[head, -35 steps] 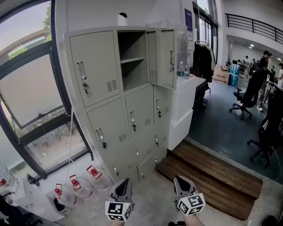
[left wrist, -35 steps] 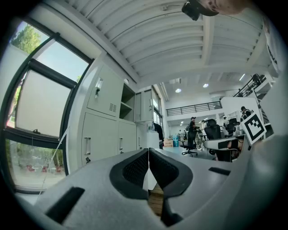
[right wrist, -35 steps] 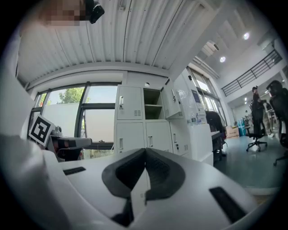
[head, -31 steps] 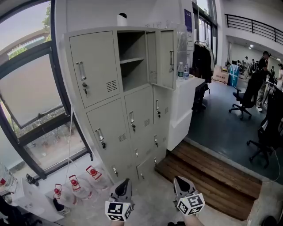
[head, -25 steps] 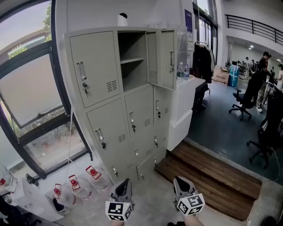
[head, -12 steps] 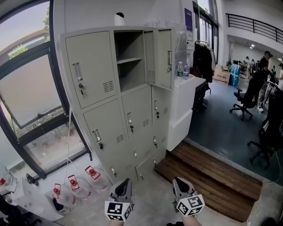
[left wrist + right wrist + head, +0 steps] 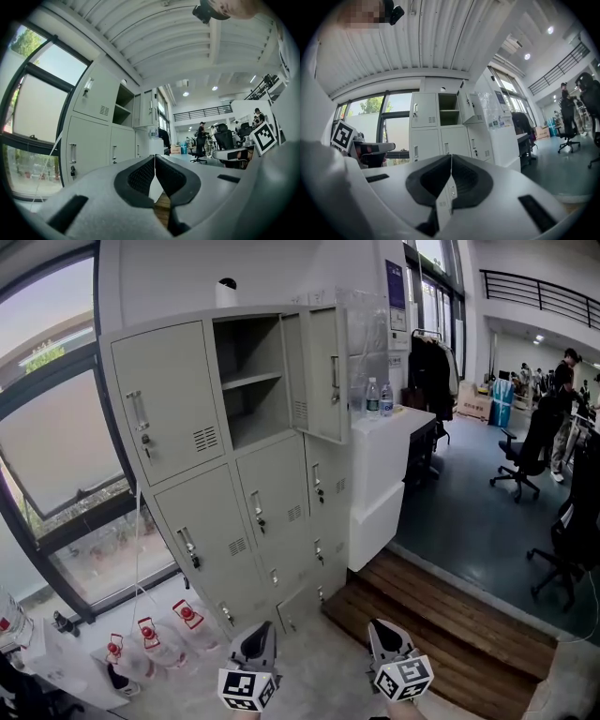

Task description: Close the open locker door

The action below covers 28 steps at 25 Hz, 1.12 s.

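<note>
A grey locker cabinet (image 7: pixel 225 493) stands ahead on the left. Its top right door (image 7: pixel 327 373) hangs open, swung out to the right, showing an empty compartment with one shelf (image 7: pixel 247 379). All other doors are closed. My left gripper (image 7: pixel 262 632) and right gripper (image 7: pixel 381 628) are low at the bottom of the head view, well short of the cabinet, both shut and empty. In the left gripper view the open door (image 7: pixel 147 108) shows far ahead above the shut jaws of the left gripper (image 7: pixel 154 157). The right gripper view shows the open door (image 7: pixel 469 107) beyond the right gripper (image 7: pixel 451 158).
Several water jugs with red caps (image 7: pixel 150 641) lie on the floor left of the cabinet. A white counter (image 7: pixel 380 460) with bottles (image 7: pixel 372 398) adjoins the cabinet's right side. A wooden step (image 7: pixel 441 620) lies right of it. Office chairs (image 7: pixel 517 451) and people stand far right.
The cabinet has slid left in the head view as the view turned. Both grippers stay low, shut, in the same place in the frame.
</note>
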Each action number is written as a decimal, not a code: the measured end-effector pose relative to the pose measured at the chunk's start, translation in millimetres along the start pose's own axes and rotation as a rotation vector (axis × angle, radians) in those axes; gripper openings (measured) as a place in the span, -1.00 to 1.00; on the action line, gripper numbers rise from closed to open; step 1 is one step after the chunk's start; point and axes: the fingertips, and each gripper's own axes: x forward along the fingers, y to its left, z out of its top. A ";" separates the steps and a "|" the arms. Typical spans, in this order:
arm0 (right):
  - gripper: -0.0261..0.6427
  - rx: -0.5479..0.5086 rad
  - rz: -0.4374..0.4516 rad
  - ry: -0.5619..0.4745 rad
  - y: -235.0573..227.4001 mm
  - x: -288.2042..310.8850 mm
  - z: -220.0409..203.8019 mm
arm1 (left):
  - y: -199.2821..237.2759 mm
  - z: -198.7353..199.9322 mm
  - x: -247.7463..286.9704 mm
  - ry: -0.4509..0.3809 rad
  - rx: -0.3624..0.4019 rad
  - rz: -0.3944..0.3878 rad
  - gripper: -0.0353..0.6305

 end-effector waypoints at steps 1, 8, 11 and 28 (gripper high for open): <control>-0.88 -0.002 0.005 0.002 -8.9 0.2 1.6 | -5.5 0.4 5.9 0.000 -0.004 0.005 -0.86; -0.88 -0.027 0.035 0.014 -58.6 7.4 7.6 | -22.5 0.1 37.7 0.010 -0.032 0.065 -0.86; -0.88 -0.016 0.041 0.019 -72.4 15.8 5.2 | -22.6 -0.3 48.5 0.016 -0.027 0.079 -0.86; -0.88 -0.020 -0.036 0.047 -105.5 133.7 -15.2 | 56.0 -19.8 168.9 0.014 -0.065 -0.010 -0.86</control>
